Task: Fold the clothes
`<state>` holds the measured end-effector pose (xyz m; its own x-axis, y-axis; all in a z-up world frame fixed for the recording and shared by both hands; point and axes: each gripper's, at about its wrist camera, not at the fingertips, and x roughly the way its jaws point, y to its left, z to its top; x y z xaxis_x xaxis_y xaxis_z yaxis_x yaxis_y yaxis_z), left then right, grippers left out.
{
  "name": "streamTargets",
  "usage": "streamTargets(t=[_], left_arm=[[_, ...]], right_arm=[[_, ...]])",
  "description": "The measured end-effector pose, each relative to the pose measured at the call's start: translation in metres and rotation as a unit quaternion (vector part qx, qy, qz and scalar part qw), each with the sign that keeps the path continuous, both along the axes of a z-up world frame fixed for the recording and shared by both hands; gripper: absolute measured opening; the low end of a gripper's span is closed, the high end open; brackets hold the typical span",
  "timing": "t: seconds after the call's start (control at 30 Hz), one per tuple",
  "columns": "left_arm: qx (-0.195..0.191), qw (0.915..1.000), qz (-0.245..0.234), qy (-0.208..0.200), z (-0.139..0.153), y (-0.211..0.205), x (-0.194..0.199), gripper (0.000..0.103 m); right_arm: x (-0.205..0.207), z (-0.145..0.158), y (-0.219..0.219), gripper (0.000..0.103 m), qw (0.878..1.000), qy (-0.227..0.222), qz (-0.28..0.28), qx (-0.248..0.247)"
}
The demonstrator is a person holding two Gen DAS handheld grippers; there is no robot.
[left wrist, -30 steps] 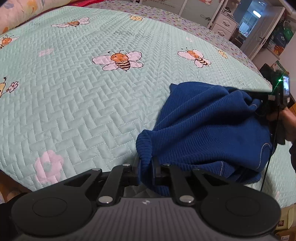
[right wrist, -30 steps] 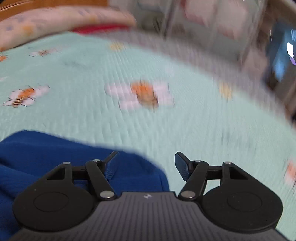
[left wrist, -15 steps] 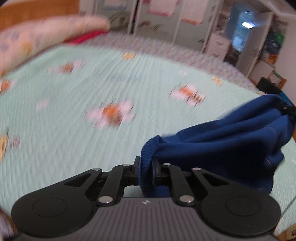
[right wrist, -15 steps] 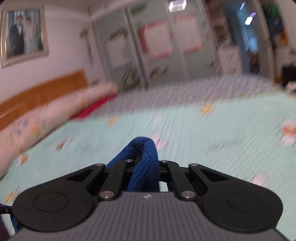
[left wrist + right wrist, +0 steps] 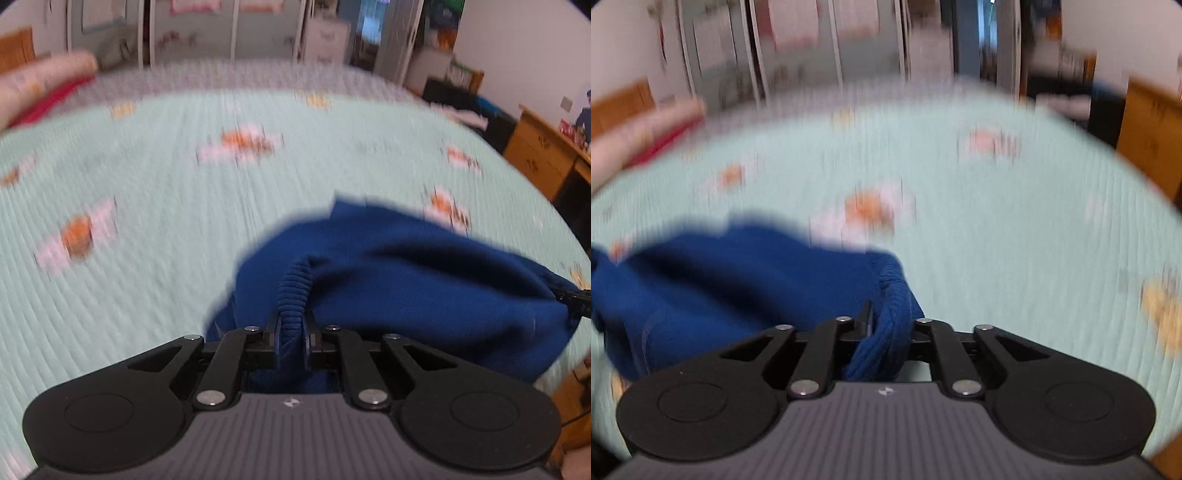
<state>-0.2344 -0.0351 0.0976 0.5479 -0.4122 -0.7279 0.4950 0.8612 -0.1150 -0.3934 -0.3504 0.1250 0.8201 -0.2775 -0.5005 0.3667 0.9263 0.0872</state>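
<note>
A dark blue knitted sweater (image 5: 406,280) hangs stretched between both grippers above the bed. My left gripper (image 5: 291,328) is shut on its ribbed hem, which runs up between the fingers. In the right wrist view the same sweater (image 5: 731,280) spreads to the left, and my right gripper (image 5: 886,328) is shut on another stretch of the ribbed edge (image 5: 897,291). The tip of the right gripper shows at the far right edge of the left wrist view. Both views are blurred by motion.
A pale green quilted bedspread (image 5: 184,206) with bee prints covers the wide bed below. A pink pillow (image 5: 40,85) lies at the far left. Wardrobe doors (image 5: 236,29) stand behind the bed, and a wooden cabinet (image 5: 543,151) stands at the right.
A second ago the right gripper was open beside the sweater; it has since shut on the ribbed edge. Both grippers have lifted the sweater off the bed and swung forward over it.
</note>
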Motion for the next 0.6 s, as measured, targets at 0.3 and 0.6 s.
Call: streamTargets(t=[0.3, 0.6], left_arm=[[-0.006, 0.9999, 0.002, 0.012, -0.003, 0.017, -0.018, 0.011], [0.003, 0.9996, -0.019, 0.020, -0.007, 0.022, -0.033, 0.012]], right_arm=[[0.000, 0.004, 0.023, 0.061, 0.995, 0.004, 0.093, -0.031], [0.069, -0.036, 0.065, 0.012, 0.959, 0.076, 0.268, -0.059]])
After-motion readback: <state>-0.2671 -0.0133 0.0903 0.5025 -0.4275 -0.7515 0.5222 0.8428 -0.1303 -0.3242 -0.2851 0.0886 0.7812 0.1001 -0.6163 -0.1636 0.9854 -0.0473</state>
